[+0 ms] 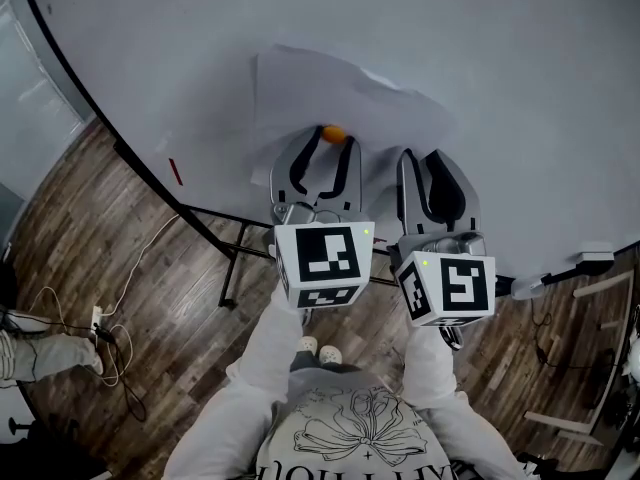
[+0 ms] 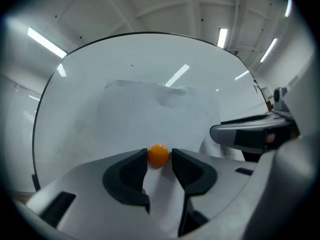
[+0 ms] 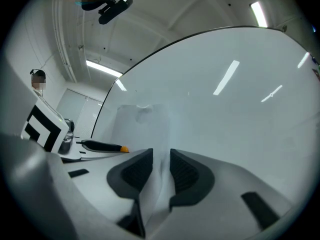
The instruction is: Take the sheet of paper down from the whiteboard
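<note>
Two hand-held grippers touch the whiteboard: the left hand-held gripper is closed on an orange magnet lying on the paper, and the right hand-held gripper pinches the paper's edge against the board.

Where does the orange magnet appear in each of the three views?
Head view: orange magnet just above centre, at the left gripper's tips.
Left gripper view: the magnet low centre, between the jaws.
Right gripper view: the magnet is a small orange spot, left of centre.
Shared landmark: the sheet of paper on the whiteboard.
</note>
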The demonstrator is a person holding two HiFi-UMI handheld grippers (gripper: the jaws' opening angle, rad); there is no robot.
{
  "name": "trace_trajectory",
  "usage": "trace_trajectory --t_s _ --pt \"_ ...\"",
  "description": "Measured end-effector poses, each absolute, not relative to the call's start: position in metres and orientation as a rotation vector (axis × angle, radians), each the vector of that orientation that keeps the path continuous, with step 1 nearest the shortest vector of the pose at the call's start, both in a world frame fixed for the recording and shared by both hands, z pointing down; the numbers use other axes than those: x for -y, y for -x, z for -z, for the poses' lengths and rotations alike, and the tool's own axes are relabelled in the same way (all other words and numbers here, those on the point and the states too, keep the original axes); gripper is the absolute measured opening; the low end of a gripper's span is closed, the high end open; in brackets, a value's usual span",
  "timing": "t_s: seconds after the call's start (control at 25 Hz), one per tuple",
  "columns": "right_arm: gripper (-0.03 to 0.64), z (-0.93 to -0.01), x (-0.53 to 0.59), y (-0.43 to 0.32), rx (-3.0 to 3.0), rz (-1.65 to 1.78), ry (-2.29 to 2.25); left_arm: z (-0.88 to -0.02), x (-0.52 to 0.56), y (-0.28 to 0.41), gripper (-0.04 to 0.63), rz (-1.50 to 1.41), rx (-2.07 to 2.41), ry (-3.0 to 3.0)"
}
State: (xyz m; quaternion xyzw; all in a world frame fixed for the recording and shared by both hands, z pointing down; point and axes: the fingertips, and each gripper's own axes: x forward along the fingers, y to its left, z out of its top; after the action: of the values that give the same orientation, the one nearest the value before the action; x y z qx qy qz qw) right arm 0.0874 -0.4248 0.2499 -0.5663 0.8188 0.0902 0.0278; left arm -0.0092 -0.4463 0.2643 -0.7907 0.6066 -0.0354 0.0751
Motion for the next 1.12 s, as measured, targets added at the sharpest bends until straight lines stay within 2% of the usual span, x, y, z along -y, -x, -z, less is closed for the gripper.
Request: trace_trajectory --t_s 0.36,0.6,1.12 --pt "0.073 -0.2482 0.4274 -0.0798 -2.538 -0.286 1.734 -0.2640 0.4475 0.0123 0.129 0.111 -1.804 2.388" --pt "0.012 -0.2510 0.4302 -0.0841 -2.514 -0.255 1.773 -0.2641 0.4469 0.0123 0.126 0.129 -1.798 2.388" --pt "0.003 -0.2515 0.4311 -0.0850 -2.496 -0.221 1.768 -0.2641 0.4460 0.0134 0.118 0.085 -1.783 2.457"
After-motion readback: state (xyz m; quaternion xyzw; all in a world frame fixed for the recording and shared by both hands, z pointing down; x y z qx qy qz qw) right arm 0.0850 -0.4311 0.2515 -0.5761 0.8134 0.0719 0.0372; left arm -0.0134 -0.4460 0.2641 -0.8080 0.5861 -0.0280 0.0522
